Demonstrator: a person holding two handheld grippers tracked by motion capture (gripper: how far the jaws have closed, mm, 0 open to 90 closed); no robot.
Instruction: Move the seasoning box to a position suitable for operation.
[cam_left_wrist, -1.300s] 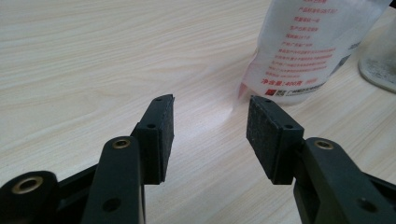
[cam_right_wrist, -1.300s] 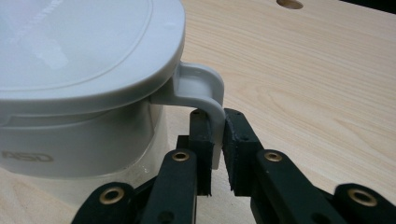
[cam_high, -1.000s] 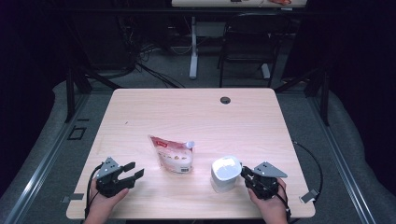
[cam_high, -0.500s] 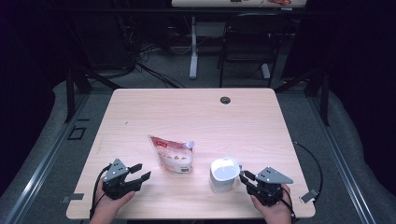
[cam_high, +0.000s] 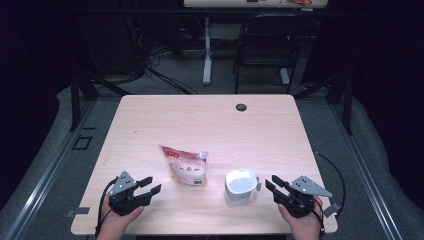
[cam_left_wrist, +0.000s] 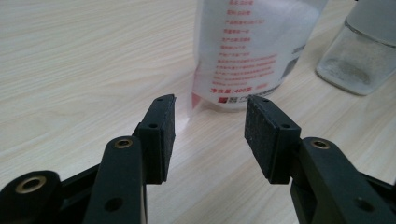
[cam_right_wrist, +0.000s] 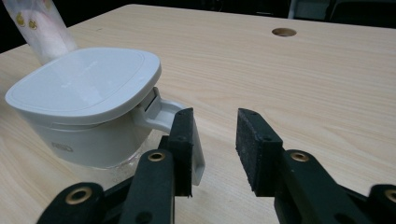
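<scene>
A soft white pouch with red print (cam_high: 184, 167) lies on the wooden table (cam_high: 210, 120); in the left gripper view the pouch (cam_left_wrist: 252, 46) lies just ahead. My left gripper (cam_high: 151, 186) (cam_left_wrist: 210, 107) is open; its jaws have just been closing a little with nothing between them. A glass container with a white lid (cam_high: 240, 186) (cam_right_wrist: 84, 88) stands right of the pouch. My right gripper (cam_high: 270, 183) (cam_right_wrist: 215, 116) is open, its jaws have just been opening, and its left jaw sits beside the lid's side clip (cam_right_wrist: 159, 114). The gap holds nothing gripped.
A round cable hole (cam_high: 241, 107) (cam_right_wrist: 284, 31) sits near the table's far edge. Beyond the table stand a chair (cam_high: 267, 55) and another desk's leg (cam_high: 206, 55). Cables trail from both grippers off the near edge.
My right gripper has drawn back to the right from the container, and its jaws have spread apart. The left gripper has barely shifted. Pouch and container have stayed put.
</scene>
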